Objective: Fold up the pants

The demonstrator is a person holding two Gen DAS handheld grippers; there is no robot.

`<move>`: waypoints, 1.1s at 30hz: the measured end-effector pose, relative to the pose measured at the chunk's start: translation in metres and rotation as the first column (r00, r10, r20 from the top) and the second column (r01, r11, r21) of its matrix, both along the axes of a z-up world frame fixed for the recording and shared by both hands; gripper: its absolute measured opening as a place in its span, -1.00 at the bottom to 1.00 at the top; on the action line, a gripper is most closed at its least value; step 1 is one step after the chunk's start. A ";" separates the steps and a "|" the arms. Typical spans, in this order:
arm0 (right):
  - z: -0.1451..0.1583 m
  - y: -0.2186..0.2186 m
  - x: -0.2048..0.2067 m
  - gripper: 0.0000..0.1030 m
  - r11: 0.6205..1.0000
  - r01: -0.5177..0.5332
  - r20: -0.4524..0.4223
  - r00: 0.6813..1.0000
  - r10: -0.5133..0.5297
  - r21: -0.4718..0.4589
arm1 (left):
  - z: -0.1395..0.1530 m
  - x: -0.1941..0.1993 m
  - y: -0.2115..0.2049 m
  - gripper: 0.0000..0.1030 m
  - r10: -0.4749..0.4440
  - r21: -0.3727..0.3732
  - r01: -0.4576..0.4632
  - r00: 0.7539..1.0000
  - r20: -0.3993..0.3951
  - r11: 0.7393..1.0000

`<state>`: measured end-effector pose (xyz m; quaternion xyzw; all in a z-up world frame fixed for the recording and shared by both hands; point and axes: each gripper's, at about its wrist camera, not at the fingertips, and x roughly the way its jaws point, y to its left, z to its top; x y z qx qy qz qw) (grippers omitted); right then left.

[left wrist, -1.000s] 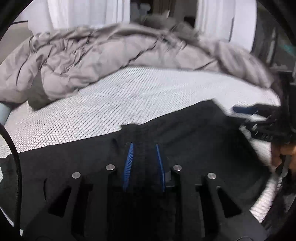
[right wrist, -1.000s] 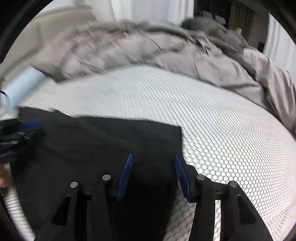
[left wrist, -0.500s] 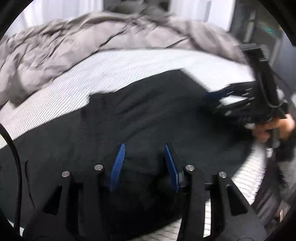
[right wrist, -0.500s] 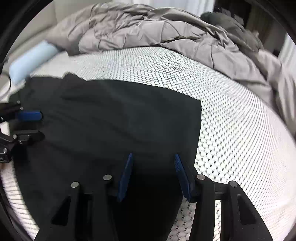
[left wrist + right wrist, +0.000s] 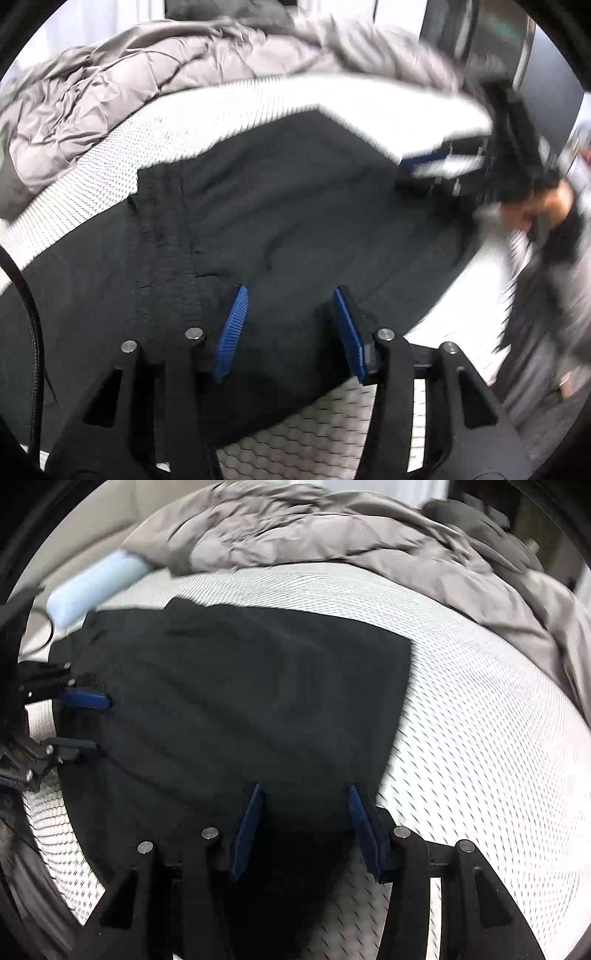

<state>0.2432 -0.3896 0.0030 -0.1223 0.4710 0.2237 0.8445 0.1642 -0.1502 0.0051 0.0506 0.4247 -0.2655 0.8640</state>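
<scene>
two sets of tongs, both over the same black garment. left tongs (image 5: 290, 328) have blue pads spread and still parting; black cloth lies under the gap, but neither pad presses on it, so i read this as released, not grasping. right tongs (image 5: 303, 827) likewise stand apart over the near edge of the cloth, with no pinch showing; released too.

black pants (image 5: 240, 709) lie flat on the bed, doubled over into a broad slab. a ribbed band and seam run down the left part of the left wrist view, probably the waistband end. from the right wrist view the right-hand edge of the cloth is straight and clean, which suggests a fold already laid and squared.

each tongs shows in the other's view at the far side of the cloth: the right one blurred at the right edge of the left view with a hand (image 5: 535, 210) behind it, the left one at the left edge of the right view. placement at opposite ends makes sense for lifting both ends together for a next fold.

mattress cover (image 5: 480, 738), white honeycomb mesh, bears the pants. grey duvet (image 5: 332, 528) is bunched well back, apart from the pants, leaving room to work. pale blue pillow (image 5: 96, 587) lies near the far left corner of the cloth.
</scene>
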 end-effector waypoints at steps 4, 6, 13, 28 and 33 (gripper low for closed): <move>0.022 0.018 -0.031 -0.06 0.977 -0.132 0.029 0.991 0.129 0.166 | -0.001 0.007 -0.027 -0.10 -0.080 -0.023 0.079 0.997 -0.024 0.997; 0.012 0.040 -0.038 -0.06 0.970 -0.196 0.001 0.980 0.198 0.143 | -0.022 0.009 -0.046 -0.10 -0.123 0.075 0.128 0.990 -0.073 0.989; 0.000 0.007 -0.043 -0.06 0.988 -0.151 -0.018 0.988 0.151 -0.021 | -0.016 0.005 -0.011 -0.11 -0.109 0.086 0.118 0.988 -0.105 0.989; -0.019 -0.047 0.030 0.19 0.965 0.102 -0.161 0.985 -0.064 0.241 | -0.004 0.026 0.036 0.02 0.122 0.012 -0.122 0.990 -0.067 0.992; -0.011 -0.072 0.039 0.32 0.919 0.200 -0.194 0.971 -0.140 0.339 | 0.001 0.031 0.041 0.02 0.160 -0.037 -0.164 0.983 -0.086 0.986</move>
